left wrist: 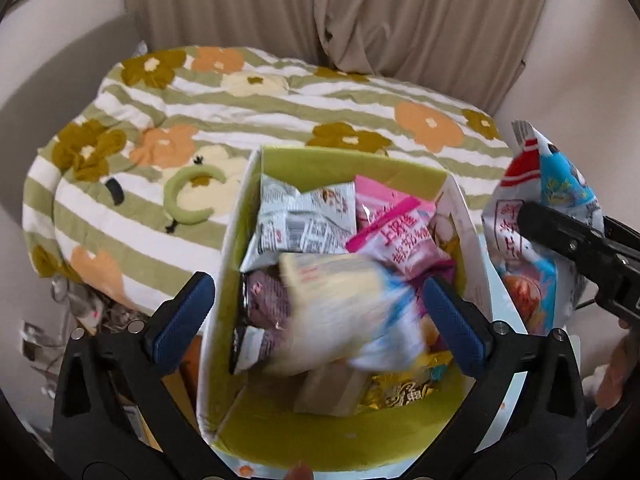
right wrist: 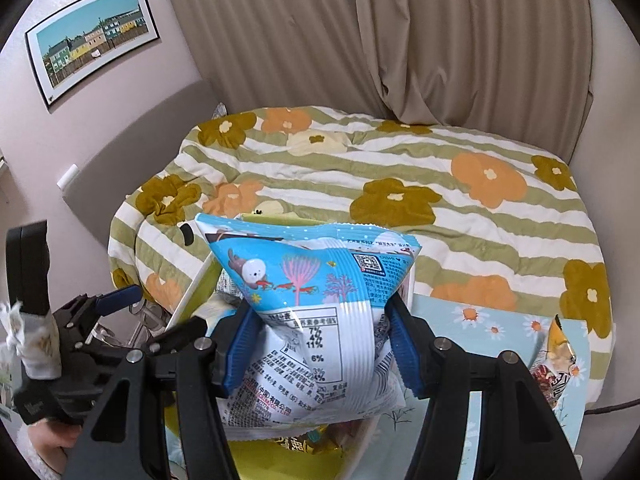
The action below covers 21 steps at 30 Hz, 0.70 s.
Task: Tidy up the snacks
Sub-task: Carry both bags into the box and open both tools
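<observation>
A white box with a green lining (left wrist: 276, 160) holds several snack packets. A pale yellow and blue packet (left wrist: 348, 312) is motion-blurred between the jaws of my left gripper (left wrist: 316, 312), which is open above the box. My right gripper (right wrist: 320, 344) is shut on a blue and white snack bag (right wrist: 316, 320) and holds it above the box's right side. In the left wrist view that bag (left wrist: 536, 248) hangs at the right edge. The box rim (right wrist: 192, 288) peeks out below the bag in the right wrist view.
The box stands against a bed with a green-striped flowered quilt (left wrist: 280, 104). A light blue daisy-print surface (right wrist: 480, 320) lies to the right with another snack packet (right wrist: 556, 360) on it. Beige curtains (right wrist: 400, 40) hang behind. Clutter lies low at the left (left wrist: 80, 312).
</observation>
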Each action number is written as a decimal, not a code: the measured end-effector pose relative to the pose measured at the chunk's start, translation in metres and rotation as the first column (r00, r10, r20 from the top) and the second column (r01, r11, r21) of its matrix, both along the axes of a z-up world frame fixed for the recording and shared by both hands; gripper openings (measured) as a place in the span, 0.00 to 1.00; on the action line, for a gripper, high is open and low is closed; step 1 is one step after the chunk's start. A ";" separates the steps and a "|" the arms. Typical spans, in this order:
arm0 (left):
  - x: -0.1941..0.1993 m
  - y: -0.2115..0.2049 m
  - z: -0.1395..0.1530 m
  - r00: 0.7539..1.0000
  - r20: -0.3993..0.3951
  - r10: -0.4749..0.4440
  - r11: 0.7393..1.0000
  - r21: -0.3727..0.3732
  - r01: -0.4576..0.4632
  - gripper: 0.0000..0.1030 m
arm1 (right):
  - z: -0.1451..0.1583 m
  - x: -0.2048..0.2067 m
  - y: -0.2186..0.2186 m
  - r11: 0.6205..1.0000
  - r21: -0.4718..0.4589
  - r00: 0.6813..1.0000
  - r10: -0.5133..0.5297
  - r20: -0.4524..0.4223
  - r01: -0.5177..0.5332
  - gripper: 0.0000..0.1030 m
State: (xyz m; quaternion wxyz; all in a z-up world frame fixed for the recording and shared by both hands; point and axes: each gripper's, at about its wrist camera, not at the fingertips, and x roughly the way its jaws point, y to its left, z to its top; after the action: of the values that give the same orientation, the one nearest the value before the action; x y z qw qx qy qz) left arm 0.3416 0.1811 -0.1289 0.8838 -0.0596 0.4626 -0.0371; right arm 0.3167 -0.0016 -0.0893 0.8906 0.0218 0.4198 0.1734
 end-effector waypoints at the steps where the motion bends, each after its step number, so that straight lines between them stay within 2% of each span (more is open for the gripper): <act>1: -0.001 0.002 -0.002 1.000 -0.003 0.001 1.000 -0.005 -0.001 1.00 | -0.002 0.002 0.002 1.000 -0.002 1.000 0.000 -0.006 0.000 0.55; 8: -0.016 0.005 -0.006 1.000 -0.014 -0.011 1.000 -0.014 0.011 1.00 | -0.011 0.018 0.019 1.000 -0.006 0.998 0.024 -0.055 -0.024 0.55; 17: -0.021 0.009 -0.007 1.000 -0.014 -0.013 1.000 -0.002 0.013 1.00 | -0.031 0.049 0.052 0.996 -0.073 0.994 0.048 -0.093 -0.055 0.56; 18: -0.021 0.009 -0.007 1.000 -0.016 -0.012 1.000 -0.003 0.012 1.00 | -0.033 0.050 0.053 0.996 -0.071 0.995 0.045 -0.093 -0.051 0.59; 20: -0.021 0.011 -0.009 1.000 -0.020 -0.011 1.000 -0.004 0.011 1.00 | -0.037 0.052 0.054 0.997 -0.061 0.996 0.040 -0.085 -0.045 0.73; 21: -0.021 0.011 -0.009 1.000 -0.022 -0.009 1.000 -0.004 0.009 1.00 | -0.038 0.051 0.053 0.997 -0.054 0.996 0.042 -0.082 -0.046 0.90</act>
State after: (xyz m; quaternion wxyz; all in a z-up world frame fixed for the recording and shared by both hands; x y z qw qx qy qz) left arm 0.3205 0.1924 -0.1377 0.8783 -0.0597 0.4725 -0.0416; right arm 0.3677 0.0518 -0.1274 0.8691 -0.0056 0.4607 0.1801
